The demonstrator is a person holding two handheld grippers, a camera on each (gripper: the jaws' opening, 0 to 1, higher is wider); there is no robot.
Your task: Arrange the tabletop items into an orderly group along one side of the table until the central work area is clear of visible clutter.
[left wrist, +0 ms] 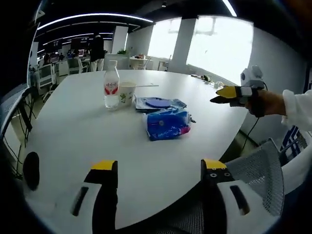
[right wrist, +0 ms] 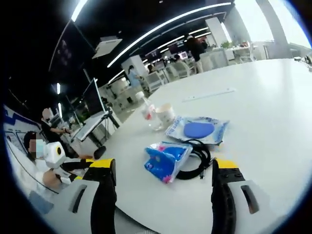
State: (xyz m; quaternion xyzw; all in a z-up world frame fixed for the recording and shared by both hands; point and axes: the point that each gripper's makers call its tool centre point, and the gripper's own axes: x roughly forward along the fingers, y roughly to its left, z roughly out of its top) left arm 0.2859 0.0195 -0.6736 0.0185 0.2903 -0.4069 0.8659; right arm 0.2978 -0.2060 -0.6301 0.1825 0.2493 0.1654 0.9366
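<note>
On the round white table [left wrist: 78, 141] stand a water bottle [left wrist: 111, 87] with a red label and a paper cup [left wrist: 126, 92]. Right of them lie a clear pack with a blue disc [left wrist: 158, 103] and a blue packet [left wrist: 167, 124]. My left gripper [left wrist: 159, 168] is open over the near table edge, well short of them. A hand holds my right gripper [left wrist: 222, 97] over the table's right side. In the right gripper view, my right gripper [right wrist: 164, 165] is open just before the blue packet [right wrist: 165, 161] and a coiled black cable [right wrist: 197, 158], with the pack [right wrist: 197, 130], cup [right wrist: 165, 113] and bottle [right wrist: 150, 117] beyond.
A thin white strip [right wrist: 209, 94] lies farther along the table. A grey mesh chair [left wrist: 258, 170] stands at the near right edge, and a small black object [left wrist: 30, 168] sits at the near left edge. Desks, chairs and people fill the office behind.
</note>
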